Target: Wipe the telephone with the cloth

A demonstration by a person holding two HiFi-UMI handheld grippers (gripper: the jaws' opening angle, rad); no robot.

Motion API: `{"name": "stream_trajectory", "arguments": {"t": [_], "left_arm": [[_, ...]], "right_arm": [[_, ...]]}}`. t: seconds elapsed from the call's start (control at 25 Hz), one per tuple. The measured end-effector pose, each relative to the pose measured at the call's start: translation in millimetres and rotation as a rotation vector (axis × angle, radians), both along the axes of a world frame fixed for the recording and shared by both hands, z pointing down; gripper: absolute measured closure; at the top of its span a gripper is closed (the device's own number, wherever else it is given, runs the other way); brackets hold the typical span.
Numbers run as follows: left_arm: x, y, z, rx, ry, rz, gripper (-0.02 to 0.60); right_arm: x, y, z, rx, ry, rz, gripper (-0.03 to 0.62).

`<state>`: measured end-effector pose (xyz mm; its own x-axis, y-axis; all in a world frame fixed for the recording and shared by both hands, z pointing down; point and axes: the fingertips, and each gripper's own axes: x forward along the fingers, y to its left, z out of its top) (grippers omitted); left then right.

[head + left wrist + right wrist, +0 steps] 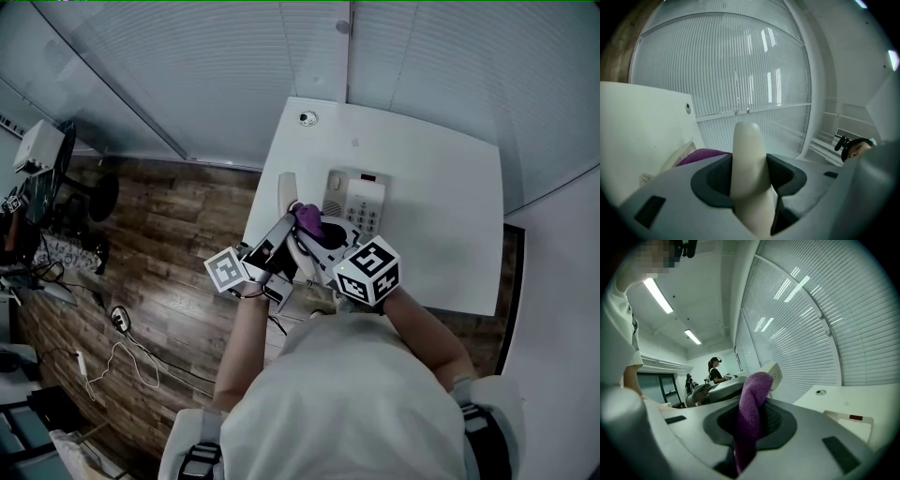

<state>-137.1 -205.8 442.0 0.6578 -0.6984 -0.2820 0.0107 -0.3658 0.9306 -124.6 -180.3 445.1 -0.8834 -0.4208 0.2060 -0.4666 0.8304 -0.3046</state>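
Observation:
The cream telephone base (356, 200) with its keypad sits on the white table (441, 225). Its handset (288, 193) is lifted off the base, with my left gripper (284, 228) shut on it. In the left gripper view the handset (749, 159) stands clamped between the jaws of the left gripper (749, 180). My right gripper (314, 239) is shut on the purple cloth (309, 219), which lies against the handset's lower part. In the right gripper view the cloth (752, 413) rises from the right gripper (751, 427), with the handset (775, 373) just behind it.
A small round fitting (307, 118) sits near the table's far left corner. White blinds (225, 66) run behind the table. Wood floor (169, 272) with cables and equipment lies to the left. People stand far off in the right gripper view (714, 370).

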Motion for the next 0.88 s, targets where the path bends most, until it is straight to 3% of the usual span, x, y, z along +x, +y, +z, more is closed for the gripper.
{"name": "stream_trajectory", "arguments": {"t": [0.2, 0.44, 0.88], "left_arm": [[-3, -4, 0, 0.0, -0.002, -0.006, 0.359], [-11, -11, -1, 0.004, -0.018, -0.037, 0.359], [-14, -16, -4, 0.015, -0.025, -0.062, 0.359]], "right_arm": [[3, 4, 0, 0.021, 0.017, -0.016, 0.534], [-3, 20, -1, 0.029, 0.021, -0.103, 0.534], [-2, 28, -4, 0.03, 0.015, -0.145, 0.534]]}}
